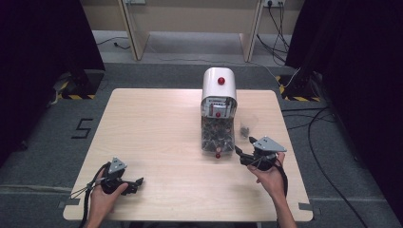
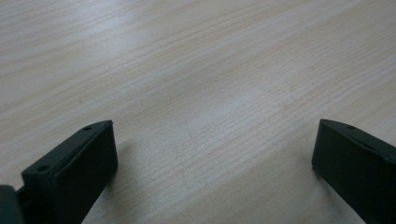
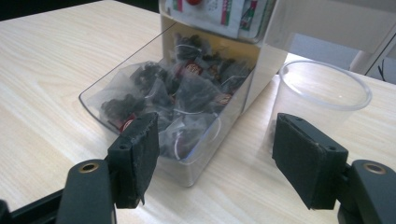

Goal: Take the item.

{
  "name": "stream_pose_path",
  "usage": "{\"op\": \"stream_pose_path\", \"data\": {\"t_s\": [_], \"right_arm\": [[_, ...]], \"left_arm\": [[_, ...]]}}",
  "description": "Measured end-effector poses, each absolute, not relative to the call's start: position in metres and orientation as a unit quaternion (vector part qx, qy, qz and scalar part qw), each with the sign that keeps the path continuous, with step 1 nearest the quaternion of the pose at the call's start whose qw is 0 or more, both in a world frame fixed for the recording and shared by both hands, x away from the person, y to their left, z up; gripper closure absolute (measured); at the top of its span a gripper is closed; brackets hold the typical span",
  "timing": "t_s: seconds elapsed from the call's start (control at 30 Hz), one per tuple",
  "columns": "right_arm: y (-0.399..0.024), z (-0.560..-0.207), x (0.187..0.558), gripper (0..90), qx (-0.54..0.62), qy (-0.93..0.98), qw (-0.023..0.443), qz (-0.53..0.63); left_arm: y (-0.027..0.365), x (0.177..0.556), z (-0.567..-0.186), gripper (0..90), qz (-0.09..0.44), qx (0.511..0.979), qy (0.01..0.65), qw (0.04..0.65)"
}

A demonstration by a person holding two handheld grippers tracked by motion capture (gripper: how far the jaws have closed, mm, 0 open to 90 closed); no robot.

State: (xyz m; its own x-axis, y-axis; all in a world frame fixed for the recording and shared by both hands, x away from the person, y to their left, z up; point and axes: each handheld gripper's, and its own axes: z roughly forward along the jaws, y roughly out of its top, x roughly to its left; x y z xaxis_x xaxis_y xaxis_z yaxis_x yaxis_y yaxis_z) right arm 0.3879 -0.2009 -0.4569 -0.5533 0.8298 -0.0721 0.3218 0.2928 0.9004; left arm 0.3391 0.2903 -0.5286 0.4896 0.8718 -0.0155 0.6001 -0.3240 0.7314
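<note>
A white dispenser box (image 1: 219, 85) with a red knob stands at the table's far middle. Its clear drawer (image 1: 217, 137) is pulled out toward me and holds several dark sachets (image 3: 182, 100). A clear plastic cup (image 3: 322, 98) stands just right of the drawer, with something dark in its bottom (image 1: 245, 129). My right gripper (image 1: 244, 145) hovers open just in front of the drawer's near right corner and the cup, jaws wide and empty (image 3: 215, 158). My left gripper (image 1: 139, 181) rests low near the front left of the table, open over bare wood (image 2: 212, 158).
The light wooden table (image 1: 152, 128) has bare room across its left half and front. Beyond its far edge are desk legs and cables on the floor. Black curtains hang on both sides.
</note>
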Motion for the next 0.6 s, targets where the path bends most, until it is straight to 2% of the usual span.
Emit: {"op": "stream_pose_path", "data": {"t_s": [0.6], "right_arm": [[-0.201, -0.467, 0.373, 32.0, 0.37, 0.772, 0.265, 0.444]], "left_arm": [[0.29, 0.339, -0.529, 0.0, 0.196, 0.79, 0.465, 0.348]]}}
